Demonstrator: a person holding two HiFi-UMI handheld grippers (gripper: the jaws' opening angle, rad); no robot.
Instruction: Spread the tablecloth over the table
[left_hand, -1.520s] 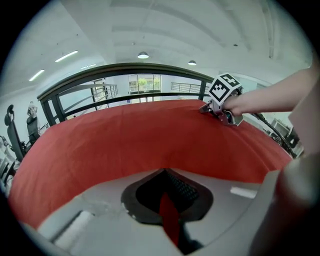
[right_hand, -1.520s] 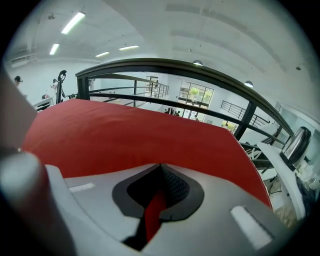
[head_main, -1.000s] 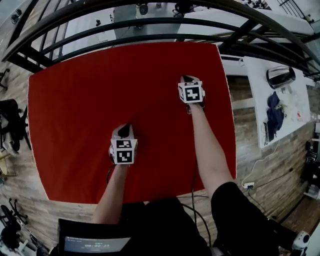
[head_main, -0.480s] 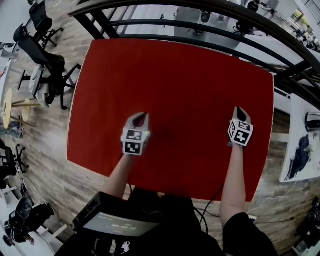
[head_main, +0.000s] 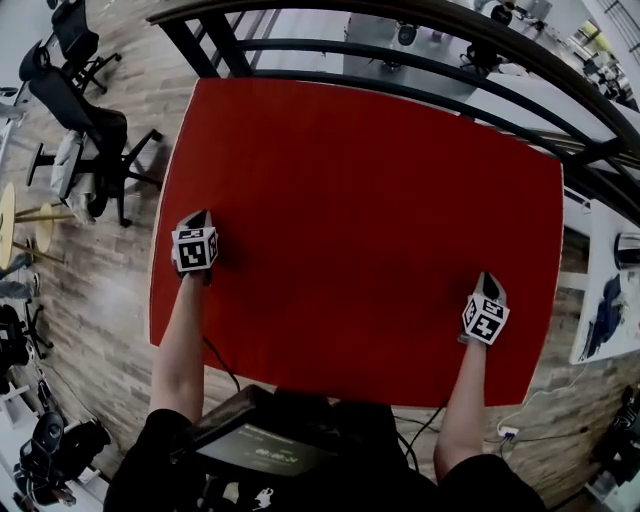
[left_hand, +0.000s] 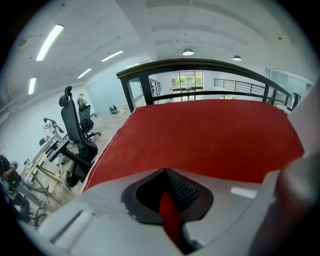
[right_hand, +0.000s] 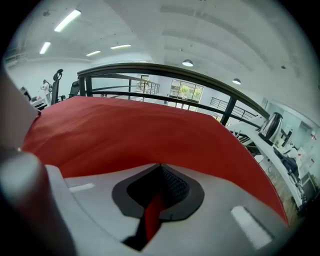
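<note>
The red tablecloth (head_main: 360, 220) lies flat over the table, above a wooden floor (head_main: 90, 290), with office chairs (head_main: 95, 130) at the left and a dark railing (head_main: 400, 30) behind. The left gripper (head_main: 203, 214) and the right gripper (head_main: 490, 278) both have their jaws pressed together.

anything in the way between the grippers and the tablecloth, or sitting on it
Nothing visible. The left gripper and right gripper are both right over the red tablecloth, which lies flat with no objects on it. The office chair stands off beyond its left edge.
</note>
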